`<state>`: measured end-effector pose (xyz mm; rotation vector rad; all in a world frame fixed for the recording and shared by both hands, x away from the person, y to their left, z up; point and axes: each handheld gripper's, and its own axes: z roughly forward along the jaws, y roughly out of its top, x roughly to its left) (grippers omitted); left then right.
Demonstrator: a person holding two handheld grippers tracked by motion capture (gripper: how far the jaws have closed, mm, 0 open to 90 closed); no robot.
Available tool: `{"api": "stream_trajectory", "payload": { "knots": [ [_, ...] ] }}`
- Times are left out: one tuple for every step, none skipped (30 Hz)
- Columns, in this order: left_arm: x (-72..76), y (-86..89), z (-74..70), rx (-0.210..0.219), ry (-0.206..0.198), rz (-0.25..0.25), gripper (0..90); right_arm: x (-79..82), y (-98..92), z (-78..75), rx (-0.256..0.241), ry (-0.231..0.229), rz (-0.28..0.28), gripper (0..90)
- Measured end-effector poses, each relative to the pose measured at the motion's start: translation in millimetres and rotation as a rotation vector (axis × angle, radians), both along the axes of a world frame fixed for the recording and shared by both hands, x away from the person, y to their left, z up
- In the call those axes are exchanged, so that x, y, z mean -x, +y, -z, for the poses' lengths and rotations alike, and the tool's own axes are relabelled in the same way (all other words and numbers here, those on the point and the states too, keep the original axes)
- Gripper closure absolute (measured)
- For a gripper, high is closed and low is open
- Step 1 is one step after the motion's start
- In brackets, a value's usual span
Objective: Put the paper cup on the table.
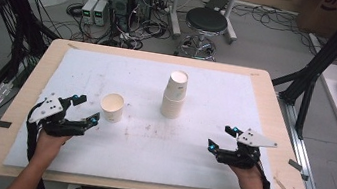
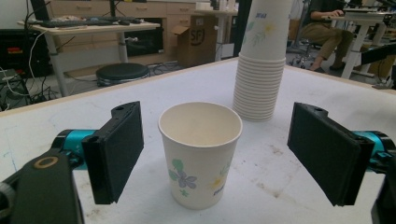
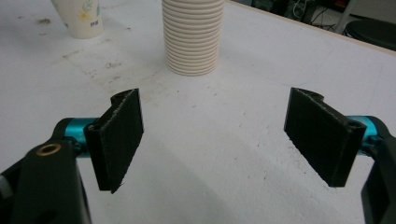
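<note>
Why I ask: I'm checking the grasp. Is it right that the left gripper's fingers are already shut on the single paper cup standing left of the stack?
Not quite: in the left gripper view the left gripper is open, its fingers apart from the single paper cup. The cup does stand left of the stack.

High view looked down on the white foam-topped table (image 1: pixel 208 151); both gripper views sat low, sharing the ribbed stack of paper cups (image 2: pixel 259 88).
</note>
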<state>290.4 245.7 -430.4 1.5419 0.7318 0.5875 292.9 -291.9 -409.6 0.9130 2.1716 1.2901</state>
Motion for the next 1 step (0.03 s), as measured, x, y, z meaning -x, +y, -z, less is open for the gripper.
{"api": "stream_trajectory", "payload": {
  "knots": [
    [-0.3,0.1,0.0,0.003,0.000,0.000,18.5,0.0,0.0,0.0,0.000,0.000,0.000,20.1]
  ]
}}
